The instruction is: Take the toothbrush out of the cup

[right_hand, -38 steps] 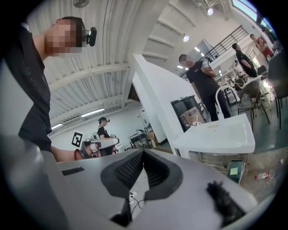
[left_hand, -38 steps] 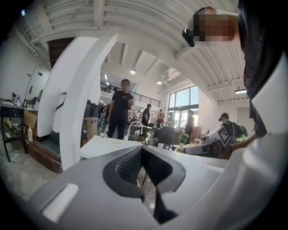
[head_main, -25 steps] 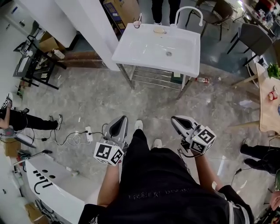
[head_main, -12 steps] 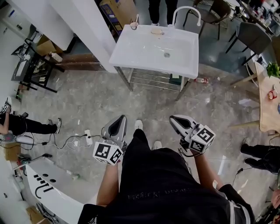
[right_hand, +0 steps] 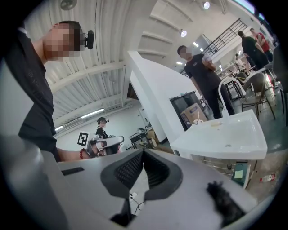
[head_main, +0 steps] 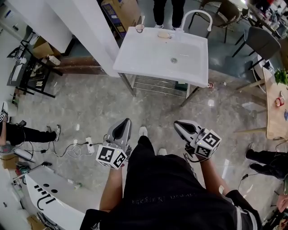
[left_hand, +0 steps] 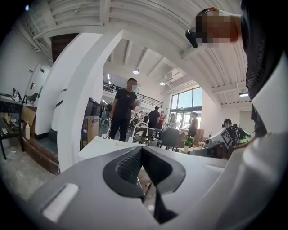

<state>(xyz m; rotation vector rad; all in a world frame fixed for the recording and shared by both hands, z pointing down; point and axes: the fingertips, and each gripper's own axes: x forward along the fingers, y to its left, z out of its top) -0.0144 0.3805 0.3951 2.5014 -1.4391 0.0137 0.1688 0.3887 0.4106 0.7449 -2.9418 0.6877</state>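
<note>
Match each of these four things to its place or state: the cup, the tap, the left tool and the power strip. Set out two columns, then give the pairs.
Things:
1. cup
2. tap
3. left tool
4. power strip

Places or states:
A. lying on the floor
B. shut, with nothing between its jaws
C. at the back left corner of the sink
D. arching over the sink's back edge

Pairs: 1-C, 2-D, 3-B, 4-A

Cup [head_main: 140,28]: small, pale, upright, on the rim of the white sink [head_main: 150,56] at its 11 o'clock corner.
Toothbrush [head_main: 142,20]: slim, light-coloured, standing in the cup, upper end leaning toward 1 o'clock; finer detail too small to tell.
</note>
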